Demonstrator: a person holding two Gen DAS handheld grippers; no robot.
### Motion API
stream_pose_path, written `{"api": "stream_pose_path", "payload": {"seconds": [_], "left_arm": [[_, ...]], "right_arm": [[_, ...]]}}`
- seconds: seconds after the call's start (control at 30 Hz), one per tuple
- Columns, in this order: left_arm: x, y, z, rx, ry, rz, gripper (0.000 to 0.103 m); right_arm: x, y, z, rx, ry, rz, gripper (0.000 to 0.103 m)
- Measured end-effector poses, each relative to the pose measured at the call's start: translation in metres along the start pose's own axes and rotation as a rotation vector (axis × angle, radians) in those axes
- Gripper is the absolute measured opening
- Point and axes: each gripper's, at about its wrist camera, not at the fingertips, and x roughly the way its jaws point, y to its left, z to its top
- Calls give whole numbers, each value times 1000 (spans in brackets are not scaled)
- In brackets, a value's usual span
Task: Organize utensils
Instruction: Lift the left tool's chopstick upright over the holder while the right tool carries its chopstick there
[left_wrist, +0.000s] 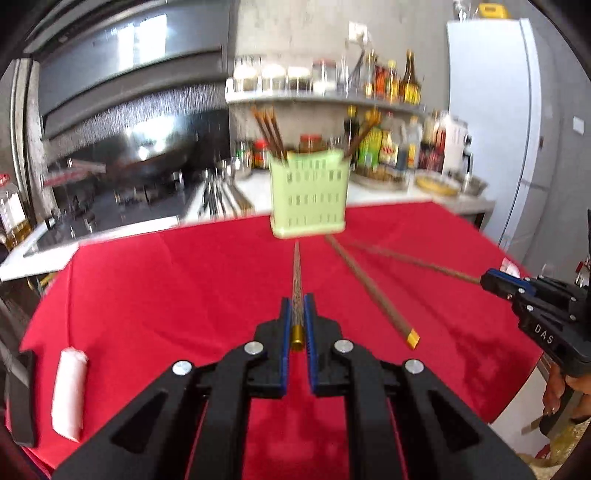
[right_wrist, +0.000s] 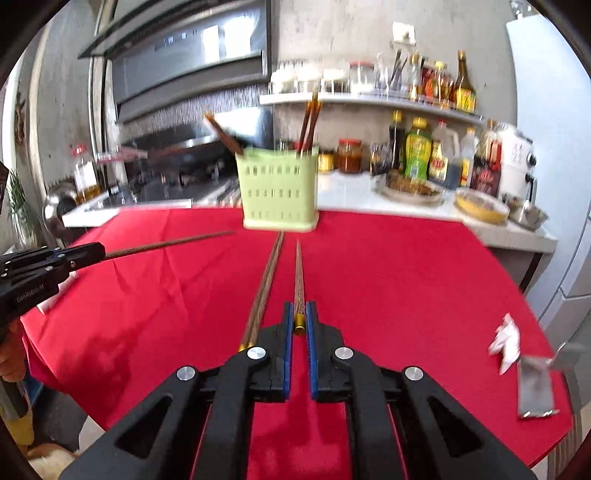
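Note:
A pale green slotted utensil holder (left_wrist: 308, 192) (right_wrist: 279, 192) stands at the far edge of the red tablecloth, with several brown chopsticks upright in it. My left gripper (left_wrist: 298, 301) is shut on a brown chopstick (left_wrist: 296, 269) near its gold cap, tip aimed at the holder. From the right wrist view the left gripper (right_wrist: 99, 253) shows at the left edge. My right gripper (right_wrist: 300, 306) is shut on another gold-capped chopstick (right_wrist: 297, 273); it appears at the right as the right gripper (left_wrist: 487, 282). Loose chopsticks (left_wrist: 369, 288) (right_wrist: 264, 288) lie on the cloth between the two.
The red cloth (left_wrist: 166, 295) covers a round table. A white roll (left_wrist: 68, 395) lies near its left edge, crumpled white paper (right_wrist: 506, 341) and a metal piece (right_wrist: 535, 391) near its right. Behind are a stove with a wok (left_wrist: 155, 155), sauce bottles (right_wrist: 417, 155) and a fridge (left_wrist: 495, 110).

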Motion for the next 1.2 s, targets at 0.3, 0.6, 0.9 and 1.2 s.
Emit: {"api": "stream_pose_path", "payload": {"seconds": [0.3,0.6,0.9,1.2], "left_arm": [[-35,7,36,12,-81,-18,7],[-64,5,66,51,-165,-41,7],[-28,9,82,47,-107,-58,7],[2,7,72,57,-32,-54,7]], "right_arm": [[-44,2,44,-10,-147,9,7],[-70,-1,82,-17,-247,16,7],[-56,-1,106,-40,-245,-3,7],[-29,-2,91,-59,-185,-16,8]]}}
